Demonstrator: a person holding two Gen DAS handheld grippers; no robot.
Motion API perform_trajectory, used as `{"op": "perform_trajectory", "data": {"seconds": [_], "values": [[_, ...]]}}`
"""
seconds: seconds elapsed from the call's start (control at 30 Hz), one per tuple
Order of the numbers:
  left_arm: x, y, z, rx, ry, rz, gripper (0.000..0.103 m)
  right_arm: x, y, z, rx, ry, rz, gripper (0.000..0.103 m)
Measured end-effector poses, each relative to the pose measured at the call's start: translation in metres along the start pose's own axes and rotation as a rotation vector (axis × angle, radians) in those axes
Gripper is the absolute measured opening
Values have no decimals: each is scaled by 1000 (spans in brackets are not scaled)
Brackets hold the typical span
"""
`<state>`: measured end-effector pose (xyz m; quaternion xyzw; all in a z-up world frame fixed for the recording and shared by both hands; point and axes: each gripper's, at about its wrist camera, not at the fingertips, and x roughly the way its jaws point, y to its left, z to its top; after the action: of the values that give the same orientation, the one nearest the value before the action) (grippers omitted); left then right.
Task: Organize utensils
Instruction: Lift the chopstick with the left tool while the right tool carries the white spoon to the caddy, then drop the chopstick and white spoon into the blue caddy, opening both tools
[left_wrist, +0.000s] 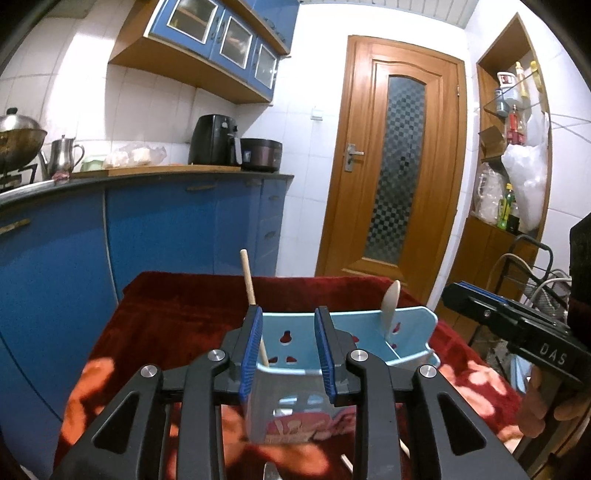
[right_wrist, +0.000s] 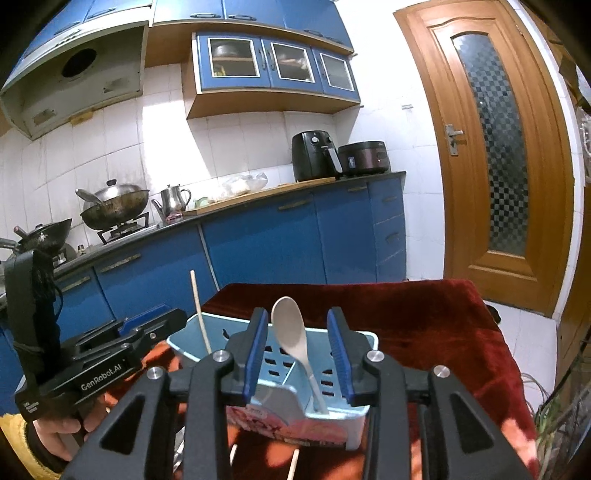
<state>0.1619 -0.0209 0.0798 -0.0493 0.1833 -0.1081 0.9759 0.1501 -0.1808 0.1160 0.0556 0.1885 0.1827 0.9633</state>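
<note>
Standing on the red velvety cloth (right_wrist: 424, 314) that covers the desk, the light blue plastic utensil holder (right_wrist: 332, 410) has a perforated wall, a central divider and a pink printed front panel. A cream-coloured spoon (right_wrist: 290, 325) leans bowl-up in one compartment, at twelve o'clock from the right tongs (right_wrist: 298, 354). A slim wooden chopstick (left_wrist: 248, 280) rises tilted from the other compartment, at eleven o'clock from the left tongs (left_wrist: 288, 354).

Both tongs are released, their ribbed blue pads parted a moderate way with nothing clamped. In the right wrist view the spoon's handle shows between the pads without touching them. In the left wrist view the chopstick passes just behind the left pad; whether they touch cannot be told.

More pale sticks (right_wrist: 293, 467) lie on the cloth at six o'clock, near the holder's front. A hand (right_wrist: 61, 435) in a yellow cuff grips the left tongs' black handle at eight o'clock.
</note>
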Motion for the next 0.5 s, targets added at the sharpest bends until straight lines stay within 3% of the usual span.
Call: {"op": "perform_trajectory", "data": {"seconds": [0.5], "values": [[-44, 6, -12, 12, 157, 11, 29, -48, 9, -15, 51, 109, -30, 37]]}}
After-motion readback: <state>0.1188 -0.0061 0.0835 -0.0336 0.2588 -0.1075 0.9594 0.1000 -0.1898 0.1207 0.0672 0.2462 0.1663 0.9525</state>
